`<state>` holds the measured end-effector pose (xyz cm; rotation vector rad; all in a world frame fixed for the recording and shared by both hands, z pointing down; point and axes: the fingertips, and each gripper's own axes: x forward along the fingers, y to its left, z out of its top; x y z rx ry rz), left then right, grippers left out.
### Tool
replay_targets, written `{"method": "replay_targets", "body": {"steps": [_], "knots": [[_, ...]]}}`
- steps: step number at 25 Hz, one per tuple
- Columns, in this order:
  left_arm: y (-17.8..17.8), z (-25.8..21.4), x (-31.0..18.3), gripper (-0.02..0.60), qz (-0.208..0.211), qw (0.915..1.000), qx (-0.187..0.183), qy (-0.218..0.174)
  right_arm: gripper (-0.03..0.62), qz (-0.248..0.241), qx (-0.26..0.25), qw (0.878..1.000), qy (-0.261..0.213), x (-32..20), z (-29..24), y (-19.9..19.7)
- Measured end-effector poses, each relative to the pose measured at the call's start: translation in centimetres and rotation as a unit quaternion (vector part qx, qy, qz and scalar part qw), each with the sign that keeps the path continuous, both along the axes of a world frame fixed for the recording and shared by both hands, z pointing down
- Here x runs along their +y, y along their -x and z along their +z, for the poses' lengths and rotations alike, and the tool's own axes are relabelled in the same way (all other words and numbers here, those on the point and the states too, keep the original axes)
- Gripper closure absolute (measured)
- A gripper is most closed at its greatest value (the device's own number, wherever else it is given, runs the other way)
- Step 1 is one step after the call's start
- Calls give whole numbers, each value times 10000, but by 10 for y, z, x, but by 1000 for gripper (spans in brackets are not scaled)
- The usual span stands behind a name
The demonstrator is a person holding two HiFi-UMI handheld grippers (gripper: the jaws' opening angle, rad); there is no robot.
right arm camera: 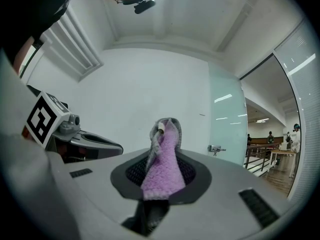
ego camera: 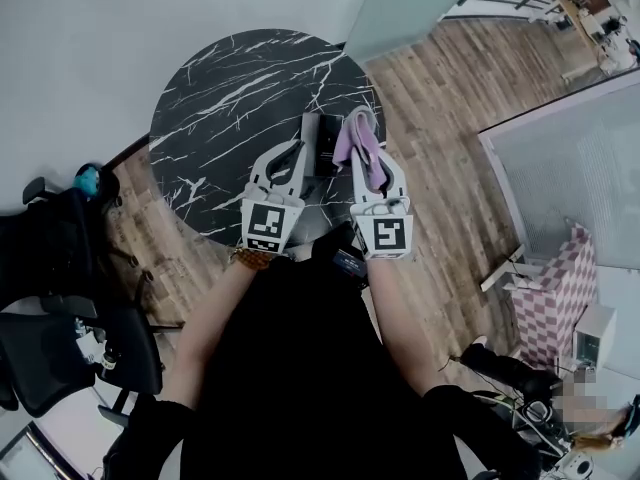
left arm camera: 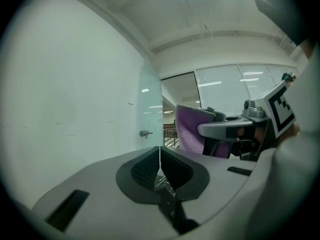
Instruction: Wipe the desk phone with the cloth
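Note:
The black desk phone [ego camera: 322, 143] lies on the round black marble table [ego camera: 230, 108], seen only in the head view, between my two grippers. My right gripper [ego camera: 368, 146] is shut on the purple cloth [ego camera: 362, 148], which sticks up past its fingertips; in the right gripper view the cloth [right arm camera: 162, 159] is pinched between the pads and points at the wall. My left gripper [ego camera: 290, 153] is shut with nothing in it; its pads [left arm camera: 147, 169] meet in the left gripper view. Both grippers are tilted upward, above the table's near edge.
A black office chair [ego camera: 60, 298] stands at the left. Wooden floor [ego camera: 450, 118] lies right of the table, with a glass partition [ego camera: 570, 168] and a checkered box [ego camera: 560, 288] further right. White wall [left arm camera: 65, 109] is ahead of both grippers.

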<state>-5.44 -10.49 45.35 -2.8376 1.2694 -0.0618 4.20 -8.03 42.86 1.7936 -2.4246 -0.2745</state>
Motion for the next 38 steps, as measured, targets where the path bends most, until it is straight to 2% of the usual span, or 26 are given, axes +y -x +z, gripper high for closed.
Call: {"method": "replay_targets", "body": {"steps": [11,19,24,28,34,38], "knots": [[-17,4,-26,561,-21,10000,-81,45,522,-54,-212,9997,98,-44,3,-16],[-15,12,-49,561,-262,9995,-69,172,522,-245,-143,9989,366,-71,18,-21],[-17,16,-60,561,-373,9990,-78,234,522,-598,283,9960,609,-95,39,-19],[-14,20,-65,561,-493,9983,-103,302,522,-1029,796,9876,878,-120,64,-12],[-10,28,-66,561,-585,9973,-189,396,522,-1412,1131,9754,1259,-149,104,-2],[-8,35,-64,561,-573,9969,-267,459,522,-1497,1267,9685,1533,-162,134,3]]}}
